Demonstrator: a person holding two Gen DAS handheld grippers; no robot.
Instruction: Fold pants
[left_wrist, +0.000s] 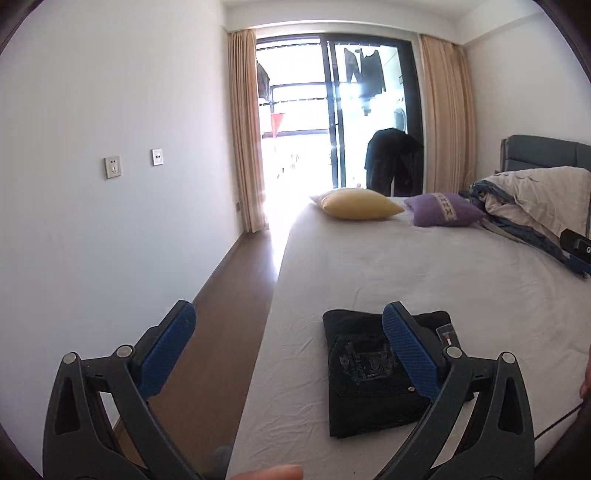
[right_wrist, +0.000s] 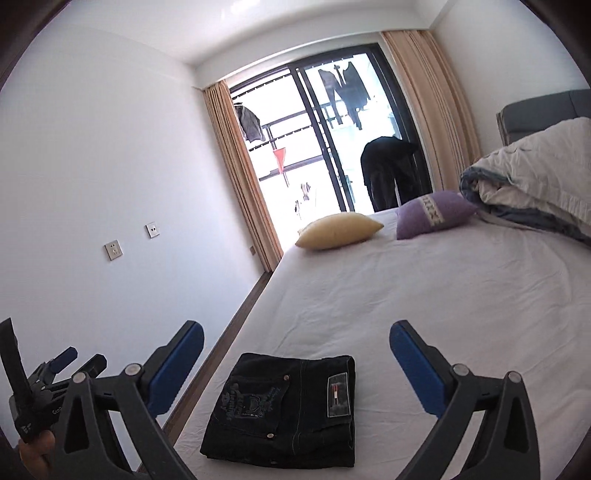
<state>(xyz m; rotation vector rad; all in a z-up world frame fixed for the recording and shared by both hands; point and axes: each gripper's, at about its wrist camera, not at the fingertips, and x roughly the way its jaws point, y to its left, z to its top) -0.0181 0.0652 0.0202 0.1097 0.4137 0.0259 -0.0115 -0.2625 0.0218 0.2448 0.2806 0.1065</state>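
Both claws were released, holding nothing: the left claw (left_wrist: 288, 325) and the right claw (right_wrist: 297, 343) hung above the bed (right_wrist: 461, 295). The folded black pants (right_wrist: 288, 410) lay flat near the bed's left edge. Farther off sat a yellow pillow (right_wrist: 338, 229) and a purple pillow (right_wrist: 434, 213).

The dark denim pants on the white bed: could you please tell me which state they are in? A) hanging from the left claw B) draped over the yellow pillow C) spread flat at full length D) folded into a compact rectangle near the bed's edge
D: the dark denim pants lie folded in a compact rectangle on the white bed sheet, with both the right claw and the left claw open and empty.
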